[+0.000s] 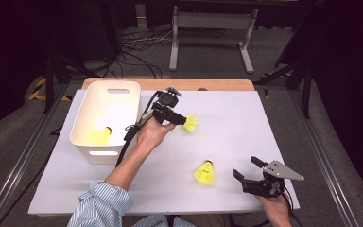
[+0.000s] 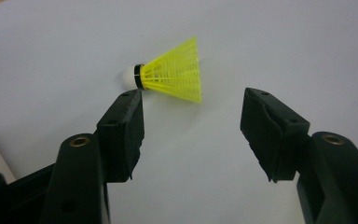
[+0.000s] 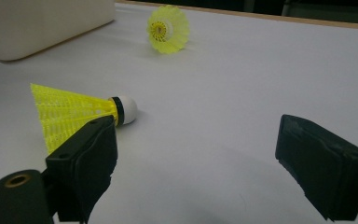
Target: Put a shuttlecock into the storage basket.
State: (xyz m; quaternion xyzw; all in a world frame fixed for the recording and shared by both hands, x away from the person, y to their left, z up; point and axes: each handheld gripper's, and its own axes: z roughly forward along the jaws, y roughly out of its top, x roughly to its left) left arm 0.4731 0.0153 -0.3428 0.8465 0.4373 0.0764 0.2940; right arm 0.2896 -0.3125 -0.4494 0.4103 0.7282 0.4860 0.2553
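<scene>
My left gripper [image 1: 179,119] hangs over the middle of the white table [image 1: 246,127], jaws spread and gripping nothing. The far shuttlecock [image 1: 190,123] lies on its side just past the tips; in the left gripper view its white cork [image 2: 130,77] sits right at one pad and its yellow skirt fans toward the gap. Nothing stands between jaws and shuttlecock. To the left, close by my forearm, sits the white plastic bin [image 1: 105,120] with cut-out handles — a yellow shuttlecock in the bin [image 1: 100,136] rests on its floor.

My right gripper [image 1: 246,172] rests near the table's front right corner, jaws wide and bare. The near shuttlecock [image 1: 204,173] lies just to its left on its side, cork toward the far edge; in the right gripper view one pad overlaps its mesh skirt.

The sheet is smooth and matt, with open room across its right half — a wooden strip [image 1: 170,83] shows along the back edge. The skirts are ribbed netted cones; the corks are rounded with a black band.
</scene>
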